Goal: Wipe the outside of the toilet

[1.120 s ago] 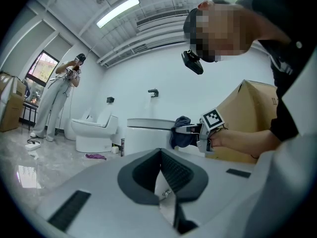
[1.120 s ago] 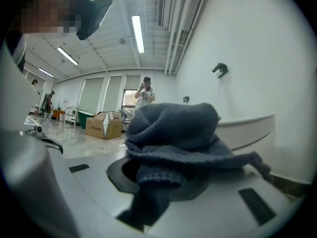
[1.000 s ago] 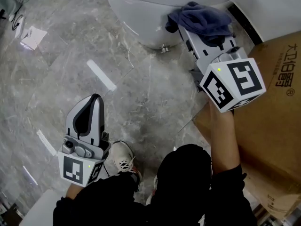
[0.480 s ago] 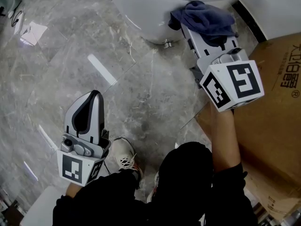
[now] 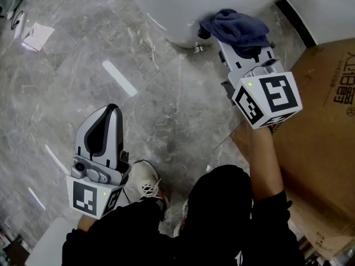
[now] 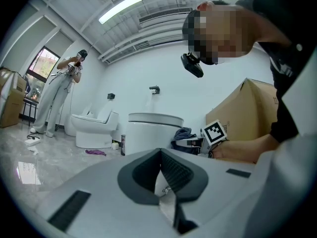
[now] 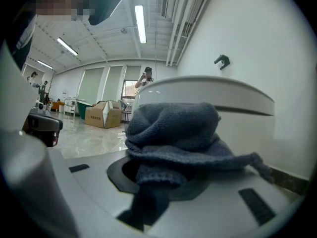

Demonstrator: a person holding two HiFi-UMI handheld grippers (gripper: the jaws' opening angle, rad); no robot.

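Now: right claw (image 5: 228,37) clamped on the blue cloth (image 5: 239,25), bunched against the lower outer wall of the toilet (image 5: 177,15), near its floor bolt (image 5: 197,49). Left claw (image 5: 112,115) closed on nothing, well apart over the floor (image 5: 166,104). Advisable: press the cloth flat and follow the curve. A cardboard box (image 5: 321,121) crowds the right side; open room lies leftward.

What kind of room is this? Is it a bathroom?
Probably a big workshop hall, not a home bathroom: the near toilet and a second toilet stand on open stone floor, with a cardboard box beside.
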